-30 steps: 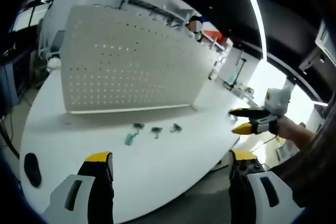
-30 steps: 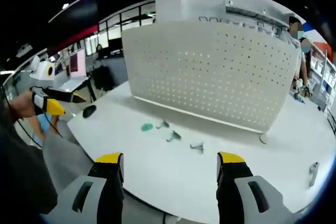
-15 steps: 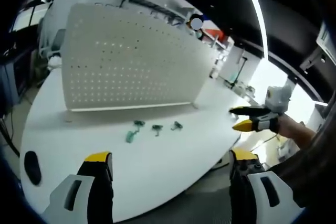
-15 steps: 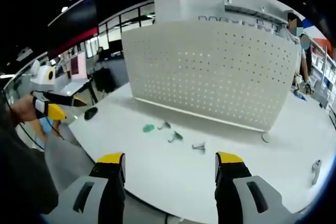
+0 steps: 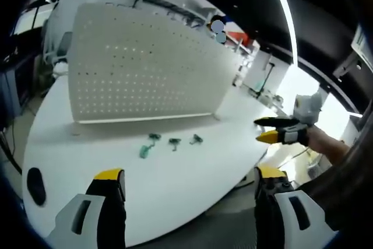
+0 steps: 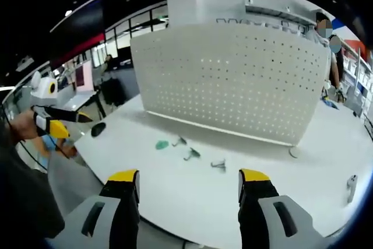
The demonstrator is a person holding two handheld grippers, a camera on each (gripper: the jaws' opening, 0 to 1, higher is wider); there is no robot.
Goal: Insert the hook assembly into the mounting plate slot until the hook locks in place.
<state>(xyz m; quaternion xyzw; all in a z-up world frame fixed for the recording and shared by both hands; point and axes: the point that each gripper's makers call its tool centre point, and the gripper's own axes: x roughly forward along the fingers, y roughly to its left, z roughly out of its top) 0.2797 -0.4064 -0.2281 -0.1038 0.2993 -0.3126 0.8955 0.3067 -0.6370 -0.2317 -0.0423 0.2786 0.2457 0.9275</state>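
A white perforated mounting plate [image 5: 140, 68] is seen standing upright on the white tabletop [image 5: 175, 179]. Three small hooks [image 5: 173, 142] and a green piece [image 5: 144, 153] lie in front of it, apart from both grippers. A dark oval object [image 5: 35, 186] is placed at 8 o'clock near the edge. The left gripper [image 5: 189, 202] is held low with yellow-tipped fingers spread and empty. The right gripper [image 6: 187, 202] is held likewise, fingers spread, nothing between them.

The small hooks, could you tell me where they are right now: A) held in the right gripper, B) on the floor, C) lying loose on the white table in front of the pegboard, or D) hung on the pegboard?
C: the hooks lie on the table before the upright pegboard, with both grippers open and clear of them.
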